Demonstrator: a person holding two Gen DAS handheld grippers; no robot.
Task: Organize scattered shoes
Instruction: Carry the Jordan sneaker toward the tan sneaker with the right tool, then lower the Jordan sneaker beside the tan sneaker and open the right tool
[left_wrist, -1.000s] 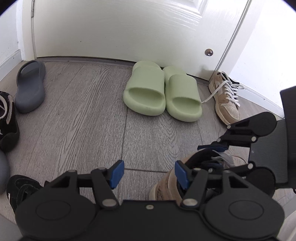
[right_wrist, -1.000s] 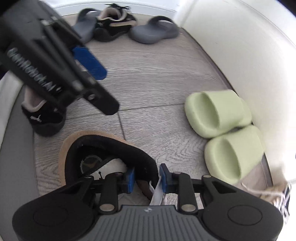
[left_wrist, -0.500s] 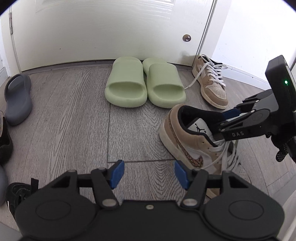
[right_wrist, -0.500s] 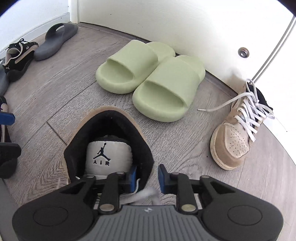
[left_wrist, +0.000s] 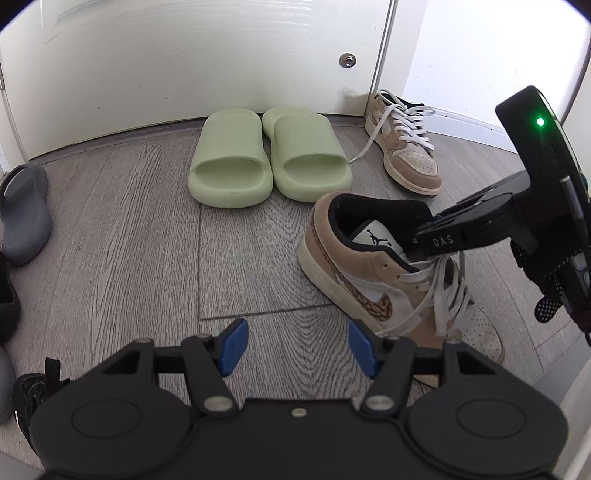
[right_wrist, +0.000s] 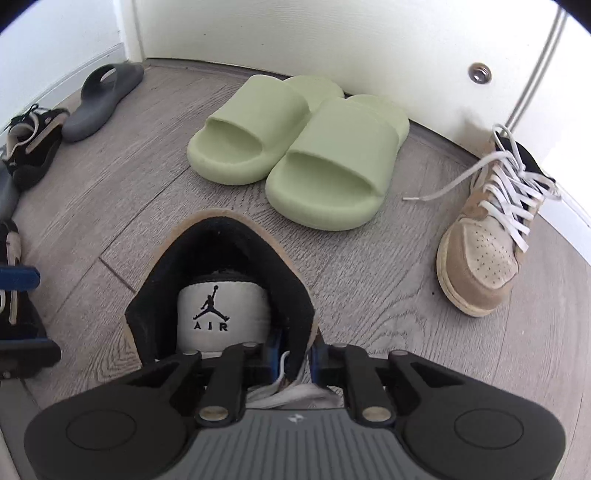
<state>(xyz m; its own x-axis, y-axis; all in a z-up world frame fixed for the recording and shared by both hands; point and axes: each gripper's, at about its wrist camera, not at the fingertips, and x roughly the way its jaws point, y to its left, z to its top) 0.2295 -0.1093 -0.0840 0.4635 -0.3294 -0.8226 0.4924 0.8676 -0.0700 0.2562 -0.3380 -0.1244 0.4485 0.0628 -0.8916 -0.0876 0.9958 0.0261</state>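
The right gripper (right_wrist: 293, 360) is clamped on the collar of the near tan sneaker (left_wrist: 373, 266), one blue pad inside the opening and one outside; its jaws have just been closing, with the collar edge and a loose lace between them. That sneaker sits on the grey wood floor (left_wrist: 147, 240), heel toward the door (left_wrist: 184, 55), just in front of the green slides (left_wrist: 269, 158). The shoe's opening holds only its own parts — a black lining and a white insole with a printed logo — plus the gripper's inner finger.

The left gripper (left_wrist: 297, 347) hovers low over bare floor with its blue pads well apart and nothing between them.

The two green slides lie side by side, touching, toes against the foot of the door. The second tan sneaker (left_wrist: 404, 147) stands to their right by the door's edge, toe pointing away from the door, its white laces loose and one trailing toward the slides.

At the far left a grey slide (right_wrist: 105, 98) lies near the baseboard, with a black sneaker (right_wrist: 31, 142) just beside it. More dark footwear shows at the left edge of both views — too cropped to say what.
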